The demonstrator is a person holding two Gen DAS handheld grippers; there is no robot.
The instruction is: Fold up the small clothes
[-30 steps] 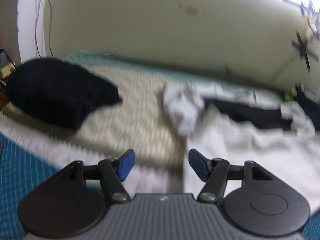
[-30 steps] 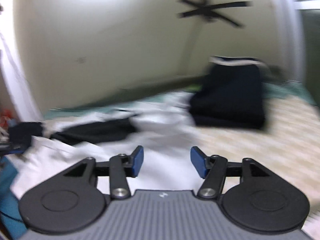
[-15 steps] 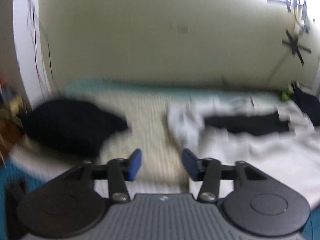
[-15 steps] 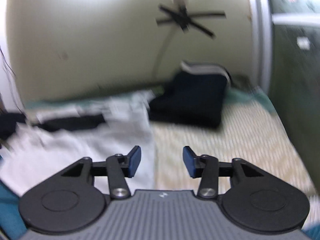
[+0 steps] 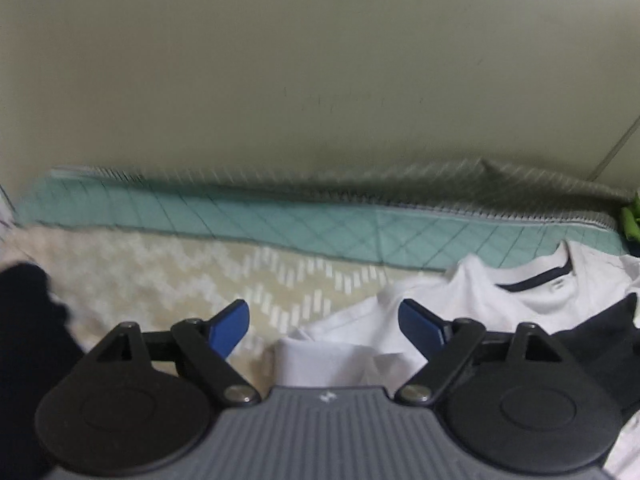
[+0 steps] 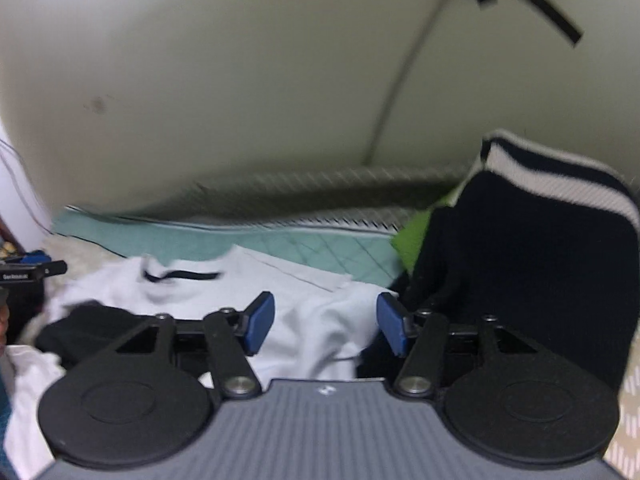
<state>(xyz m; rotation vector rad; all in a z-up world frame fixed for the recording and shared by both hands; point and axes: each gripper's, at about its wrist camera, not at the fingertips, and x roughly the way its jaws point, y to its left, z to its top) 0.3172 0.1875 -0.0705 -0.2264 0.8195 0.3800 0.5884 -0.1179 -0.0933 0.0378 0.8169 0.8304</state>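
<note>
Cream wall (image 5: 280, 80) and a teal quilted mattress edge (image 5: 304, 224) frame the bed, whose pale zigzag cover (image 5: 168, 280) carries the laundry. Compared with a second ago, both cameras sit lower and much nearer the white T-shirt (image 5: 532, 288), which has grown from a distant patch to fill the lower part of each view; the approach appears complete and a first grasp is likely next. Left gripper (image 5: 324, 320): jaws spread wider than half a second ago, empty, poised just above a rumpled white sleeve edge (image 5: 320, 360); contact cannot be confirmed. Right gripper (image 6: 326, 322): jaws likewise parted and empty, with white fabric showing in the gap between them. A black garment (image 6: 88, 328) lies across the shirt; a folded dark pile with striped trim (image 6: 540, 240) stands beside the right gripper.
</note>
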